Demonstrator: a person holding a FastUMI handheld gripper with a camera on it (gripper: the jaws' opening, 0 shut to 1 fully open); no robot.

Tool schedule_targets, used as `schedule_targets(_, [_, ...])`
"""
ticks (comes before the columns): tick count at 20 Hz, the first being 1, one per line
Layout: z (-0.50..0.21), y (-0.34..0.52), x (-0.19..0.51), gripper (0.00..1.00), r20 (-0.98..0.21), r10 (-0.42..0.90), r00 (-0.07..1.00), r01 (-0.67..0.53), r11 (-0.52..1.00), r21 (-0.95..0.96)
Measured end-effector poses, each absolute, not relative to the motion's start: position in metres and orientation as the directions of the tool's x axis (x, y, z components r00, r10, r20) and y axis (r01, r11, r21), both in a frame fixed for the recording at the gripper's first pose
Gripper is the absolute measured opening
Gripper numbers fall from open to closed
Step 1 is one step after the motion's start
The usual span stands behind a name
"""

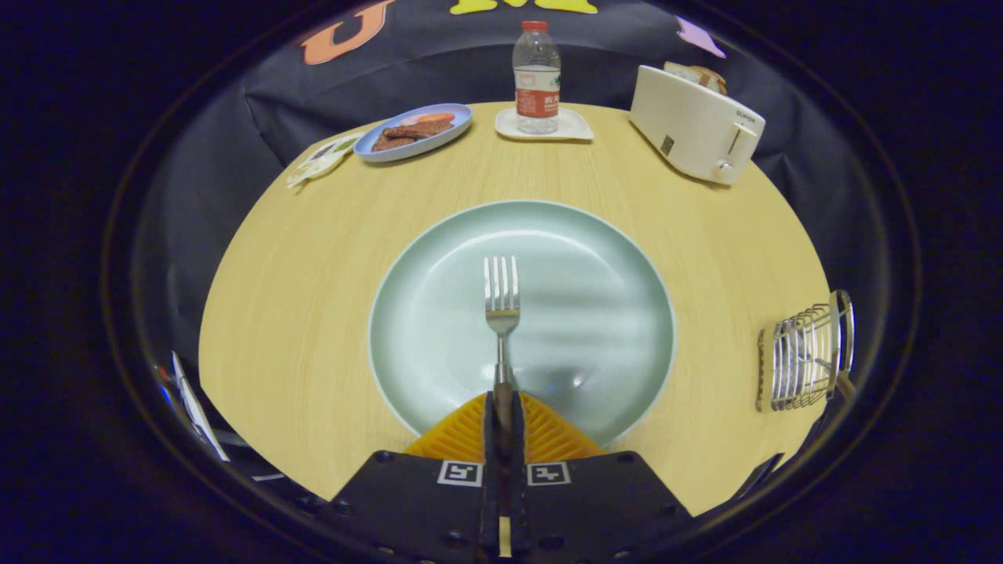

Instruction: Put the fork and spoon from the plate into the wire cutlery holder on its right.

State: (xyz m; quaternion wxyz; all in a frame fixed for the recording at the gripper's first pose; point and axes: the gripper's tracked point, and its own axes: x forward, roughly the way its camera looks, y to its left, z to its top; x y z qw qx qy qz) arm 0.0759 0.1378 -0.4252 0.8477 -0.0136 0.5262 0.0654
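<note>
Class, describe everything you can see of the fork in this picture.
The fork looks like shiny metal, with four straight tines and a narrow neck running into a darker handle. The gripper is shut on the handle, both fingers pressing it. The fork points straight ahead of the fingers, tines over the middle of the pale green plate. Whether it touches the plate cannot be told.

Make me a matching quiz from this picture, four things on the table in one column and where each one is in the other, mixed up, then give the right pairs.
Things:
1. fork
2. water bottle
3. toaster
4. wire cutlery holder

Places:
A. on a small white tray at the table's far edge
B. right of the big plate, near the table's edge
C. handle clamped between the gripper fingers, over the big plate
D. far right corner, bread in its slots

Pairs: 1-C, 2-A, 3-D, 4-B
</note>
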Motion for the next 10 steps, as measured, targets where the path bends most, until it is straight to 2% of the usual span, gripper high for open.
schedule_targets(3, [-0.414, 0.131, 0.071, 0.06, -0.885, 0.121, 0.450, -0.155, 0.986, 0.056])
schedule_targets(4, [-0.408, 0.126, 0.070, 0.01, -0.880, 0.117, 0.461, -0.168, 0.985, 0.043])
schedule_targets(10, [-0.374, 0.100, 0.060, 0.01, -0.841, 0.161, 0.517, -0.228, 0.973, 0.046])
